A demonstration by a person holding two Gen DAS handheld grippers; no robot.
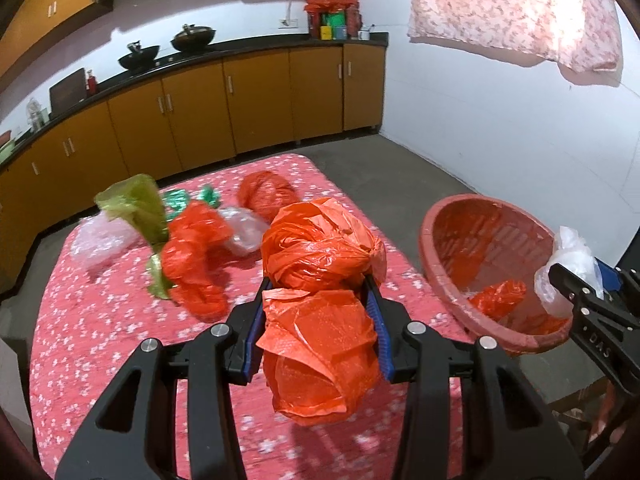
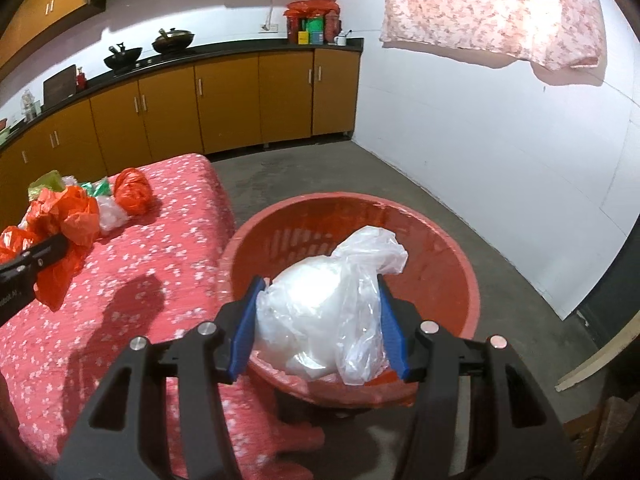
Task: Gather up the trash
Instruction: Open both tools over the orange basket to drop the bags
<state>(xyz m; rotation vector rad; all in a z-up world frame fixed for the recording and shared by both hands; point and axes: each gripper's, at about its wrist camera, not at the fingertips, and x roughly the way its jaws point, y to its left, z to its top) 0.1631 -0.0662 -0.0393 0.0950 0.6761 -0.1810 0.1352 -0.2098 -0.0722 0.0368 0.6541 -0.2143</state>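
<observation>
Over the red basket [image 2: 452, 280], the right gripper [image 2: 318, 328] clamps a crumpled clear plastic bag [image 2: 320, 320] between its blue pads, seemingly poised for a drop. Beside it, above the floral-clothed table [image 1: 100, 340], the left gripper [image 1: 318, 320] grips a wadded orange plastic bag [image 1: 320, 340], likely headed there too. More bags [image 1: 192, 256], orange, green and clear, lie scattered on the cloth; one orange scrap [image 1: 498, 298] already sits inside the basket.

A home kitchen: brown cupboards [image 1: 256, 104] run along the wall under a dark counter [image 1: 248, 46], two black woks [image 1: 194, 38] sit on it, tins and jars [image 1: 332, 20] stand in the corner, and a flowered cloth [image 1: 516, 8] hangs on the white wall.
</observation>
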